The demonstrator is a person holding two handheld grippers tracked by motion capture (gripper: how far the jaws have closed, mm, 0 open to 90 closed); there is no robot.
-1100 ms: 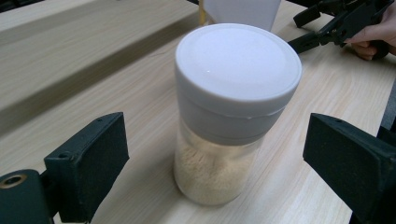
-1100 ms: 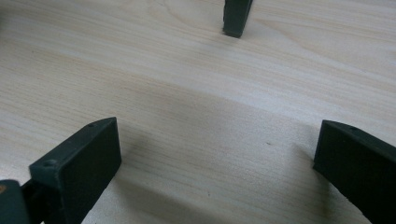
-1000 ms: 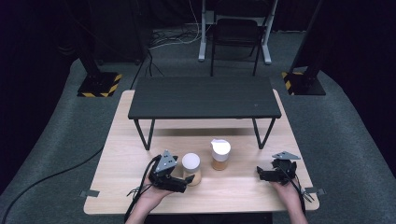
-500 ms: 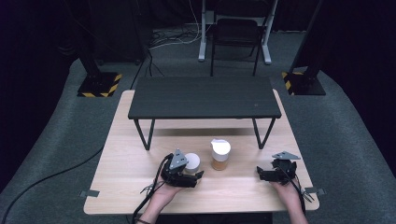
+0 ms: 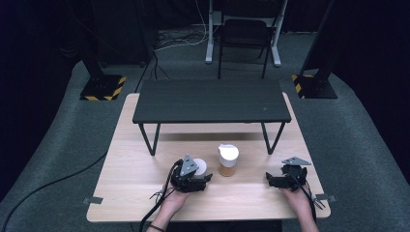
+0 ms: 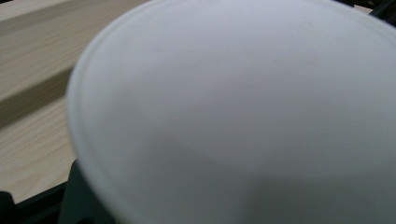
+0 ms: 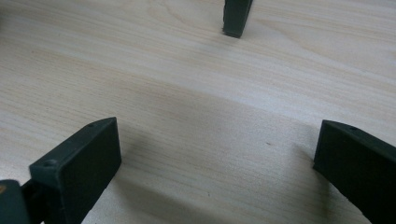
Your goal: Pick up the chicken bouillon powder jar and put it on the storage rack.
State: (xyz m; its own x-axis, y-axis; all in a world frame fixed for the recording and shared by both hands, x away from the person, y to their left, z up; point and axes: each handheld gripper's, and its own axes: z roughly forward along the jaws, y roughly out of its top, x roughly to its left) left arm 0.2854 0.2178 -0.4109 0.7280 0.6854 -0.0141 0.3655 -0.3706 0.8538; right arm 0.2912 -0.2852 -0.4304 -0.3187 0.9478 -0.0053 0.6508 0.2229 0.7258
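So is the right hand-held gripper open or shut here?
Open. In the right gripper view, the right hand-held gripper has its two black jaws standing wide apart over bare wooden table, with nothing between them.

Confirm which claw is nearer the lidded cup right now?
Left. The left claw sits just left of the lidded cup, at a white round thing. The right claw rests apart from it on the table, off to its right.
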